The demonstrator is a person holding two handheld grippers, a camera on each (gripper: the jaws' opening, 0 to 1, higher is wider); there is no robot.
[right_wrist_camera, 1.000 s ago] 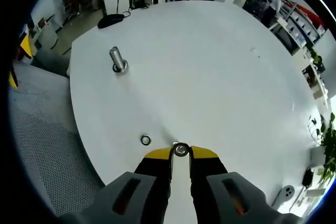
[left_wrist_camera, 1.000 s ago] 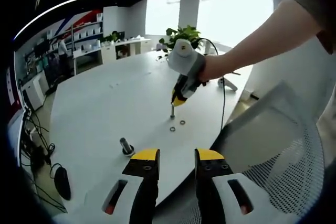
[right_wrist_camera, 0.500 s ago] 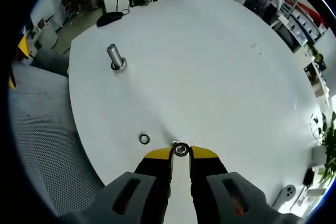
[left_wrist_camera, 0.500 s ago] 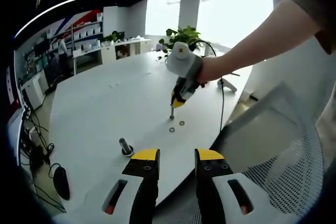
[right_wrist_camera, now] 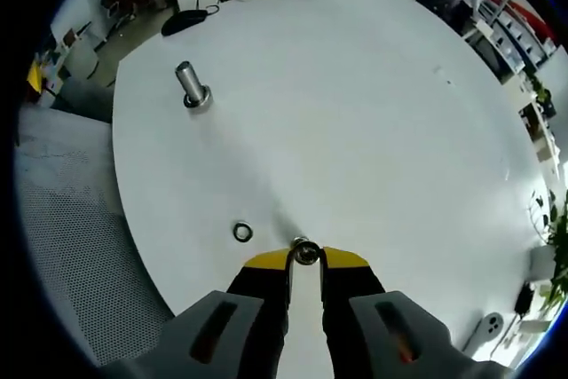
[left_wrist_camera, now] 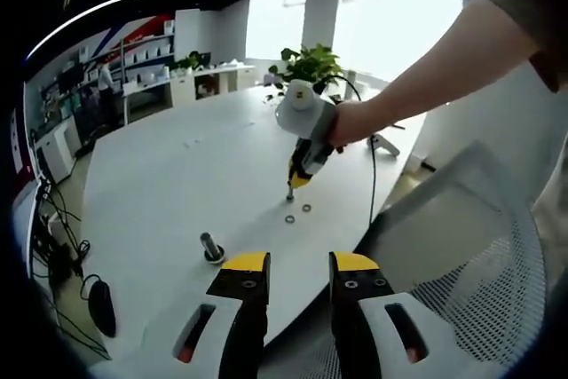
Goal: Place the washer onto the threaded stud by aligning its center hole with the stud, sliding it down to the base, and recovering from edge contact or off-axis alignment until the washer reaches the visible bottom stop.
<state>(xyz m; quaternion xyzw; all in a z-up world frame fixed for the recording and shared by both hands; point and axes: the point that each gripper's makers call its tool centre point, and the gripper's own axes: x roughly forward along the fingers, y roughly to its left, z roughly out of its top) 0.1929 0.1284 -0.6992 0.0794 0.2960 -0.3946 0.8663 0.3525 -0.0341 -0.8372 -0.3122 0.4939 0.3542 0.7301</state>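
1. Presently the right gripper [right_wrist_camera: 304,259] has its fingers closed on a washer [right_wrist_camera: 304,251], pinched at the yellow tips just above the white counter [right_wrist_camera: 373,130].
2. A second washer [right_wrist_camera: 242,232] lies flat on the counter, just beside the held one to its left in the right gripper view.
3. The threaded stud [right_wrist_camera: 189,86] stands upright on its flanged base, well apart from the held washer, toward the counter edge near a mesh chair [right_wrist_camera: 71,237].
4. The left gripper [left_wrist_camera: 298,274] hangs idle off the counter edge, fingers apart with clear daylight between them and nothing held.
5. Judgement: the step in hand is carrying the washer over to the stud. Best done by holding the washer level, bringing its hole squarely over the stud top, then lowering straight down the axis; if the rim catches on the threads, lift slightly and re-centre rather than push.
6. The grip sits at the washer rim, so the fingers may foul the stud; release once the hole is engaged.
7. The left gripper view gives the side-on picture: the person's hand [left_wrist_camera: 348,122] on the right gripper [left_wrist_camera: 293,188], its tips pointed down near two washers [left_wrist_camera: 298,213] on the counter, and the stud [left_wrist_camera: 211,248] nearer the camera.
8. The right gripper view alone gives the top-down line from washer to stud.
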